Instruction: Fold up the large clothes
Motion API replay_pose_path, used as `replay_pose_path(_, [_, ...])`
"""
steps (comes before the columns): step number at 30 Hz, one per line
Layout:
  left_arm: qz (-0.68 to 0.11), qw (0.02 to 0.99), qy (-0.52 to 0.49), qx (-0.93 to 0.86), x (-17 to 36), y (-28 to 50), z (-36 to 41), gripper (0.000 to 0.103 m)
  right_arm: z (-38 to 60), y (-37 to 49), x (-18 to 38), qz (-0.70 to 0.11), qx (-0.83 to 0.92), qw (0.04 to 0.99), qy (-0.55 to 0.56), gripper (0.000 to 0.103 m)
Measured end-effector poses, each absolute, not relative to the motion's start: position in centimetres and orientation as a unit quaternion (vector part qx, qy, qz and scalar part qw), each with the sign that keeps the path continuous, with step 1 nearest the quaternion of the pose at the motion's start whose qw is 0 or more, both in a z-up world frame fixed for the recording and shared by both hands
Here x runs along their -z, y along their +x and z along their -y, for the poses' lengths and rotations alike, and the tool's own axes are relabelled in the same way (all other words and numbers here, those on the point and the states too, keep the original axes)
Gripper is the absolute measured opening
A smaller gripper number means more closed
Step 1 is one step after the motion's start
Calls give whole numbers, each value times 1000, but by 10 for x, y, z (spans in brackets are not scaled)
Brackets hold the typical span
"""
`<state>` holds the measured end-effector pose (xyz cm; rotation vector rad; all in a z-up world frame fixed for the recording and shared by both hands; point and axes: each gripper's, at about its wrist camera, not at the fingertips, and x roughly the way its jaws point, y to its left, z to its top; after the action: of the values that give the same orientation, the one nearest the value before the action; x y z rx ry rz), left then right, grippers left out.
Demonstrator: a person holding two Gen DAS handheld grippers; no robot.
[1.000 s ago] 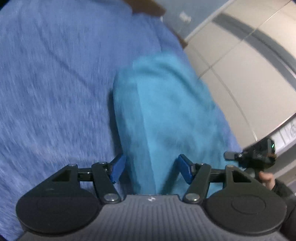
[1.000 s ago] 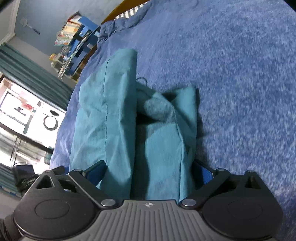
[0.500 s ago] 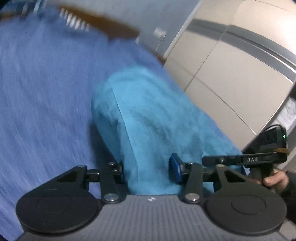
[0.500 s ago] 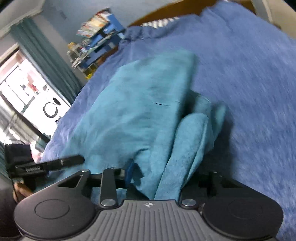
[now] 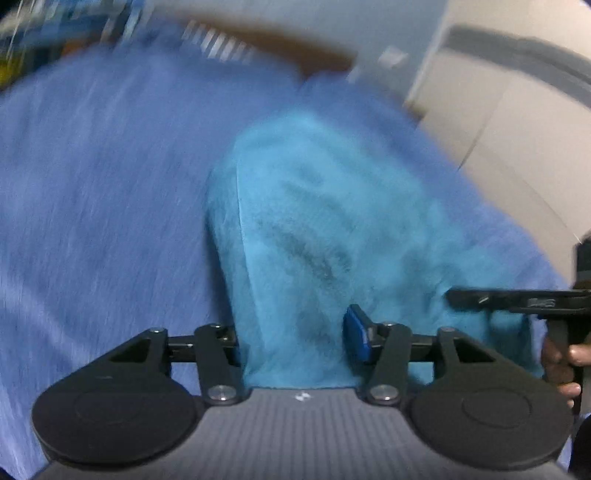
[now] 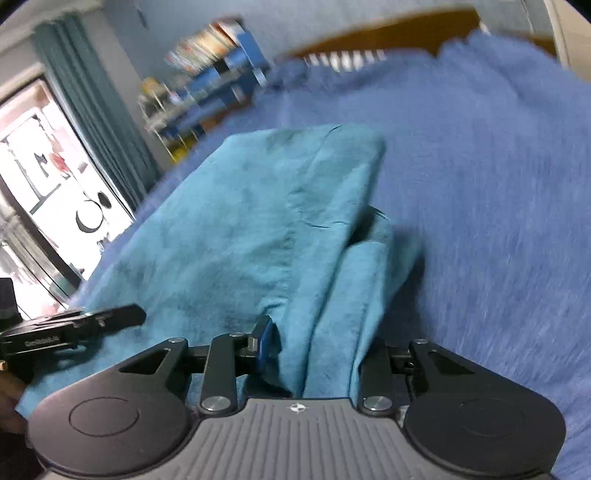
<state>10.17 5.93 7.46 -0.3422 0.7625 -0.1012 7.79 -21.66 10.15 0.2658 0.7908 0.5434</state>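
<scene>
Left gripper (image 5: 293, 341): fingers clamped on bunched edge of teal garment (image 5: 332, 229). Right gripper (image 6: 317, 350): fingers likewise pinched on thick fold of same garment.

Garment lifted at near end, rest draped away across blue bedspread (image 5: 92, 203); far end rests on bedspread, short of wooden headboard (image 6: 388, 29).

Risks, as judgement:
- thick bunch in right fingers may slip, dropping one corner
- uneven pull skews fold
- loose fold beside right gripper may tuck under, leaving lump

Views blurred; fine creases unreadable.

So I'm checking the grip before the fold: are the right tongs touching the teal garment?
Touching. The right wrist view shows the right tongs closed around a bunched fold of the teal garment.
</scene>
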Motion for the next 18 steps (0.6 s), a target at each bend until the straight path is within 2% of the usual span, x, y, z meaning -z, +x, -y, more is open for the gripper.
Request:
replay_pose_path(2, [-365, 911, -181, 55, -68, 89, -71, 56, 209, 70, -89, -380, -253, 881, 121, 54])
replay_pose_path(3, [-360, 916, -169, 57, -69, 79, -72, 57, 211, 65, -87, -379, -253, 881, 126, 59])
replay_pose_path(13, [-329, 938, -86, 73, -106, 2, -52, 59, 267, 14, -103, -347, -210, 901, 154, 61])
replay_pose_path(18, [-303, 946, -76, 84, -133, -19, -36, 59, 283, -9, -131, -294, -205, 923, 142, 55])
